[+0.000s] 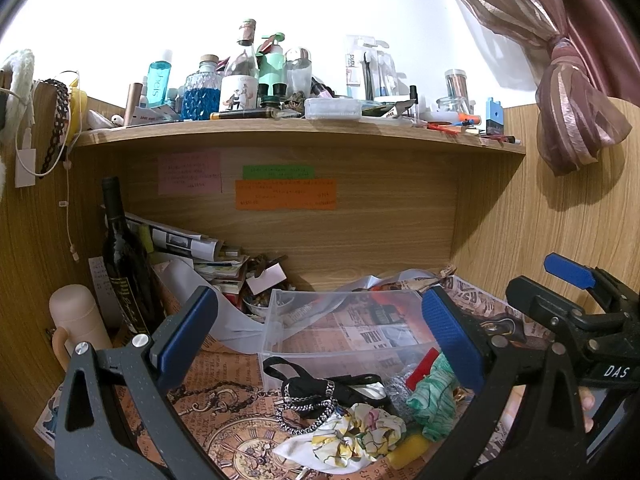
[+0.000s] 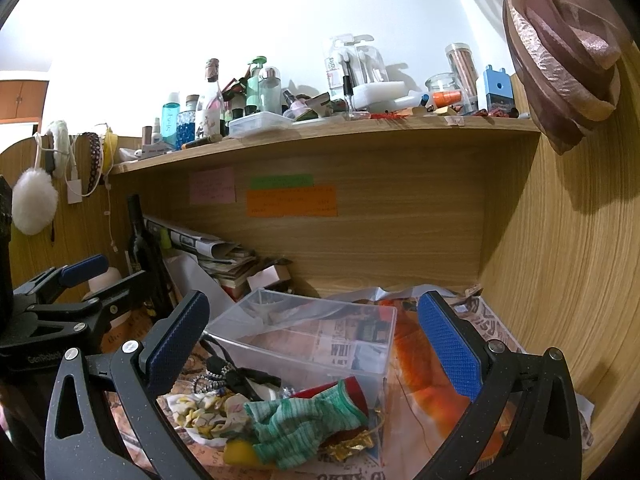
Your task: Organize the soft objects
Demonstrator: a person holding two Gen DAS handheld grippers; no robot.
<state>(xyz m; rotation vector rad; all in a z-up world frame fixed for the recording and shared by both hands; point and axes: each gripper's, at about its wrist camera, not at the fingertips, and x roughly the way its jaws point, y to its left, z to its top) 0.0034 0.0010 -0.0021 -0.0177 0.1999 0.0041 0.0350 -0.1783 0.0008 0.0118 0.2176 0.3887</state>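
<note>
A clear plastic box (image 1: 344, 320) (image 2: 304, 332) stands empty on the paper-covered desk. In front of it lies a pile of soft things: a green knit sock (image 1: 434, 400) (image 2: 296, 426), a white-and-yellow floral scrunchie (image 1: 356, 436) (image 2: 200, 410), a black strap with a chain (image 1: 316, 392) (image 2: 236, 378), a red piece (image 2: 344, 392) and a yellow object (image 1: 408, 450) (image 2: 240, 454). My left gripper (image 1: 320, 340) is open above the pile, holding nothing. My right gripper (image 2: 316, 344) is open above the sock and box, holding nothing. It also shows at right in the left wrist view (image 1: 568, 280).
A dark wine bottle (image 1: 124, 264) (image 2: 144, 248), a beige flask (image 1: 76, 320) and stacked papers (image 1: 200, 252) crowd the back left. A wooden shelf (image 1: 300, 130) (image 2: 320, 132) above carries many bottles. A wooden wall (image 2: 560, 260) and a pink curtain (image 1: 572, 100) are on the right.
</note>
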